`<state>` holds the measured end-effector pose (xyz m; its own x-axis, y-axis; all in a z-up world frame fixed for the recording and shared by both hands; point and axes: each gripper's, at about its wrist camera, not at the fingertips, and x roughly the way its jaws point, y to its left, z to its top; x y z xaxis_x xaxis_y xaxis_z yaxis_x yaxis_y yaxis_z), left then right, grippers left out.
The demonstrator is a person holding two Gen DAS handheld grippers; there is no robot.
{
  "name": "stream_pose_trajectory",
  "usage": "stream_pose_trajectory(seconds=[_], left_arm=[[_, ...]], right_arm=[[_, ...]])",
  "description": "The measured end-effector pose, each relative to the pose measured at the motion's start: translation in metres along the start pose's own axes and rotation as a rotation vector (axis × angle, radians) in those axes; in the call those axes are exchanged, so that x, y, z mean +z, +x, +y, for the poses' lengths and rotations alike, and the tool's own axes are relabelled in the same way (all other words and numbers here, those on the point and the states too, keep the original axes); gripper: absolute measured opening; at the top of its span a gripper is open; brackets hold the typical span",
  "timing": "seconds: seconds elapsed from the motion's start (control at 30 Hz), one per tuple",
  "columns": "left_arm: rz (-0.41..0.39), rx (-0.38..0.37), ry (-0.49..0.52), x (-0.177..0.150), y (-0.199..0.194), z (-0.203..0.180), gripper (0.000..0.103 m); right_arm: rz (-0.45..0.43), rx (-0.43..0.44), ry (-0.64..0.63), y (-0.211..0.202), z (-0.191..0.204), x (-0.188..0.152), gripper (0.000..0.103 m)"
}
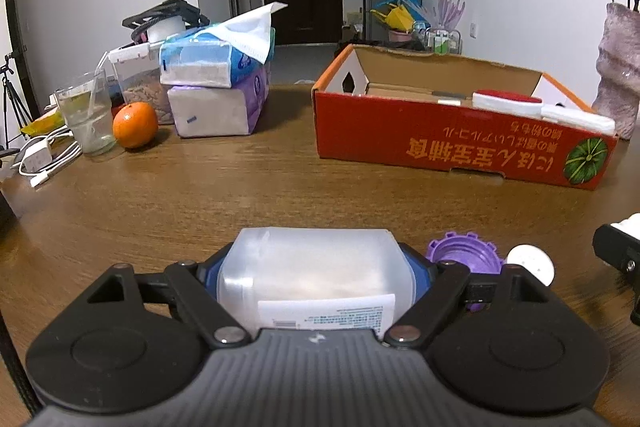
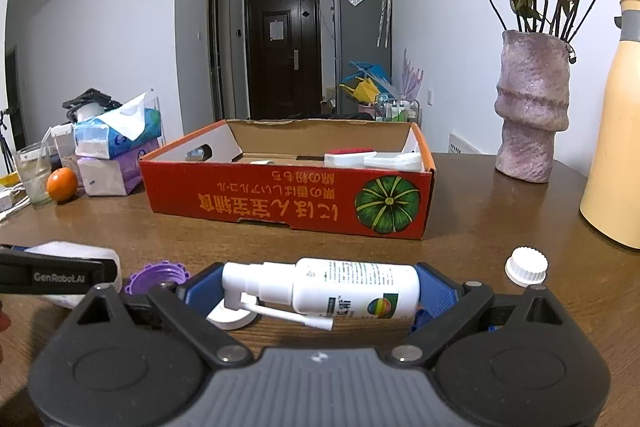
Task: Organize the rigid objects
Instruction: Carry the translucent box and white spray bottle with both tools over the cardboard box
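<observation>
With both grippers loaded low over the table [image 1: 280,187], we judge ourselves at the carrying step: two things are picked up and neither has yet gone into the box [image 1: 440,143]. Our left gripper [image 1: 316,279] is closed on a cloudy plastic bottle [image 1: 312,275], held crosswise between the blue pads; our right gripper [image 2: 320,287] is clamped on a white spray bottle [image 2: 340,287], lying sideways with its nozzle toward 9 o'clock.

From the left wrist, the box sits at about 1 o'clock; from the right wrist it lies at 12 o'clock, well apart from both grippers. Next, we think, each load must be lifted over the near wall and set down beside the white things already inside.

A purple cap [image 1: 464,255] and a white cap [image 2: 526,267] remain loose on the table.

Orange characters run upside down along the box front, beside a green pumpkin picture. "GenRobot.AI" is printed on the left gripper as seen from the right wrist. Both bottle labels are too small to read.
</observation>
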<state>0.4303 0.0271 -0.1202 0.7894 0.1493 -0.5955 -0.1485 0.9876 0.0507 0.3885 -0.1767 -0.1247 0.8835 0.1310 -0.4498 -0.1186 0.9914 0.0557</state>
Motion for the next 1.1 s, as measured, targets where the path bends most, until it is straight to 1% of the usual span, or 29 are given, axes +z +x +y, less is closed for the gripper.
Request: stream_pose_trajectory(seconds=[0.33, 0.5, 0.7, 1.1], left_arm=[[-0.099, -0.019, -0.023, 0.016, -0.028, 0.003, 0.083], [-0.131, -0.03, -0.035, 0.025, -0.036, 0.0, 0.083], [-0.151, -0.047, -0.062, 0.037, -0.035, -0.004, 0.083], [-0.184, -0.047, -0.102, 0.062, -0.023, -0.012, 0.083]], right_arm=[[-0.046, 0.001, 0.041, -0.007, -0.003, 0.011, 0.098], [-0.076, 0.01, 0.061, -0.011, -0.001, 0.02, 0.098], [-0.105, 0.023, 0.071, -0.012, 0.002, 0.028, 0.098], [-0.137, 0.04, 0.099, 0.0, 0.005, 0.046, 0.098]])
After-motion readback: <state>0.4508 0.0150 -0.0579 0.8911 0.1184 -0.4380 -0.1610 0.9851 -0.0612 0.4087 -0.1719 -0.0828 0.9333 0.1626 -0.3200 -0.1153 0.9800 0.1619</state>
